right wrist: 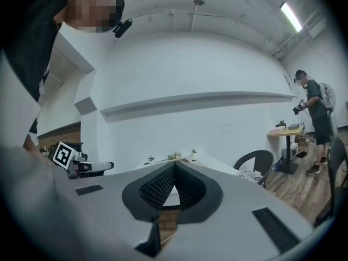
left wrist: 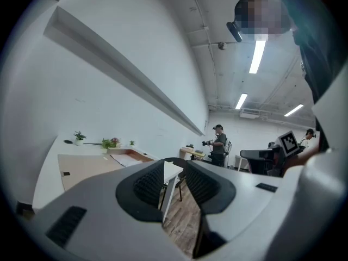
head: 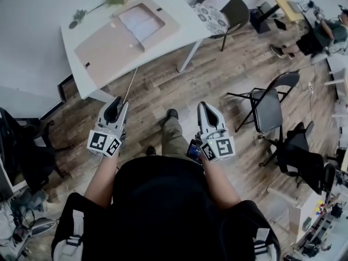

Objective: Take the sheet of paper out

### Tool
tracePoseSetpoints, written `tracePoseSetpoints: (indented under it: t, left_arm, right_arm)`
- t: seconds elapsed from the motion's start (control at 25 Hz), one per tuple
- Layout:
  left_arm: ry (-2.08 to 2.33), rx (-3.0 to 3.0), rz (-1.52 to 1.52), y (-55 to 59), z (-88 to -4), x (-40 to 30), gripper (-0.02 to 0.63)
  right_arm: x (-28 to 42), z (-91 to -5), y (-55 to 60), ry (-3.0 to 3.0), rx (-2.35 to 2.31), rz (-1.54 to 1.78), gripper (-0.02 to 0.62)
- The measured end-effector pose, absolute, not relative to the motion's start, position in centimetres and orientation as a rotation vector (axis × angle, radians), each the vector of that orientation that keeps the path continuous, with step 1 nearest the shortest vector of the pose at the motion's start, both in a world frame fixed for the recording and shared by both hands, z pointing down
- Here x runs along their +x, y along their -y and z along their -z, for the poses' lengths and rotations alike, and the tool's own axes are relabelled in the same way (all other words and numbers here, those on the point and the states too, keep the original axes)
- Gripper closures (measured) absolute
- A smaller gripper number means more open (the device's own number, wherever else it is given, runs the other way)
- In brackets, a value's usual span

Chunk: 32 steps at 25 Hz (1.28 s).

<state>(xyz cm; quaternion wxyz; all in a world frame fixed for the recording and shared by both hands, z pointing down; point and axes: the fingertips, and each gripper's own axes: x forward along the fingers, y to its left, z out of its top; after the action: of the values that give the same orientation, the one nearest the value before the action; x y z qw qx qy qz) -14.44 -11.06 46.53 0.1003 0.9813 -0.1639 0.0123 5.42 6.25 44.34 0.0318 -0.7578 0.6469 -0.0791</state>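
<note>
Head view alone shows inside the flat brown cardboard box (head: 109, 50), open on the white table (head: 182, 15): the white sheet of paper (head: 140, 22) lies in its far recess. Left gripper view: left gripper (left wrist: 174, 170) jaws apart, empty. Right gripper view: right gripper (right wrist: 174, 167) tips apparently together, empty.

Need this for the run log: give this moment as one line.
stage: short of table | left gripper: jaws open, empty | right gripper: jaws shut, empty | paper: inside open folder on table

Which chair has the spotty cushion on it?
The round-backed black chair beside the white table. The folding chair and the black office chair show no cushion.
</note>
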Motion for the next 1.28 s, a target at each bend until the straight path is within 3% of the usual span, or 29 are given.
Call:
tracePoseSetpoints:
  t: [0.6, 1.28]
  left_arm:
    - [0.764, 2.810, -0.035, 22.2, -44.6, 1.5, 0.495]
    - [0.875, 2.707, -0.043, 31.8, -45.9, 5.7, 0.492]
  right_arm:
    - [24.4, -44.1, 7.2, -2.220, -2.120, 0.260, 0.583]
    - [28.5, -45.9, 20.6, -2.392, -1.925, 0.314, 0.583]
